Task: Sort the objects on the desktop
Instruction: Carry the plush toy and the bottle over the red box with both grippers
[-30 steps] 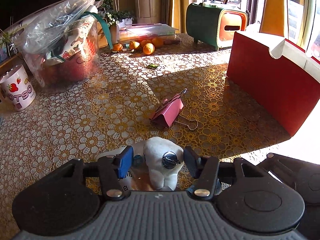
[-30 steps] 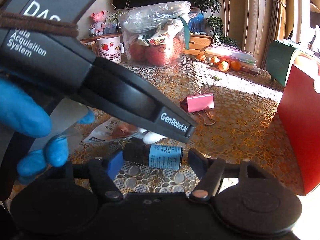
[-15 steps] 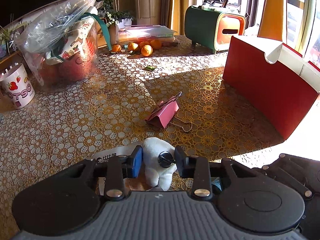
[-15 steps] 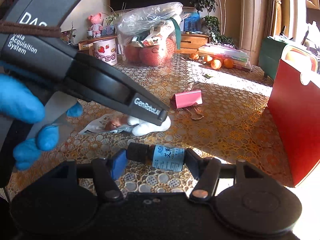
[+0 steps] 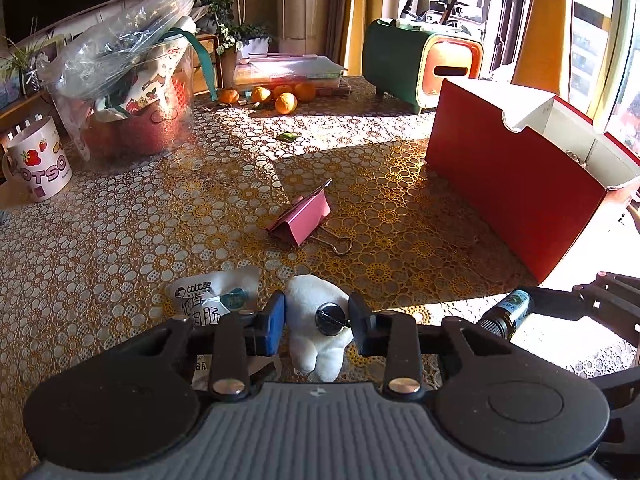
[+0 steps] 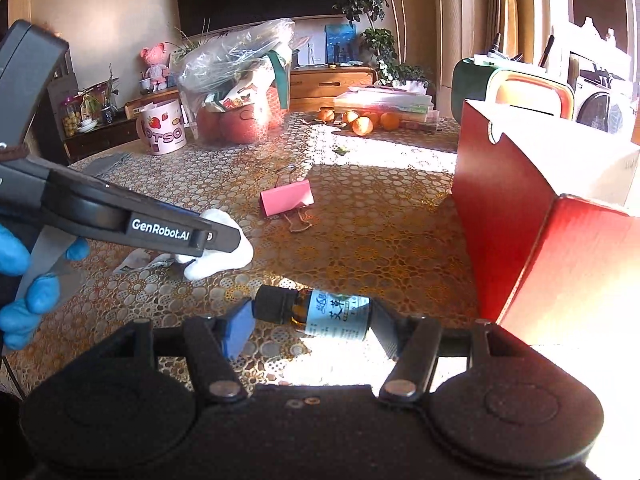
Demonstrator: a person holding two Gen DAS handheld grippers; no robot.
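Note:
My left gripper is shut on a white plush tooth toy with a black round tag, held just above the table. It also shows in the right wrist view. My right gripper is shut on a small dark bottle with a blue label, held sideways above the table; the bottle also shows in the left wrist view. A pink binder clip lies in the middle of the table. A white snack packet lies under my left gripper. A red open box stands at the right.
A plastic bag of fruit and packets and a strawberry mug stand at the back left. Several oranges, a stack of folders and a green and orange box stand at the back.
My left gripper has closed on the plush tooth and lifted it. My right gripper has closed on the bottle and raised it, pulling back from the table.

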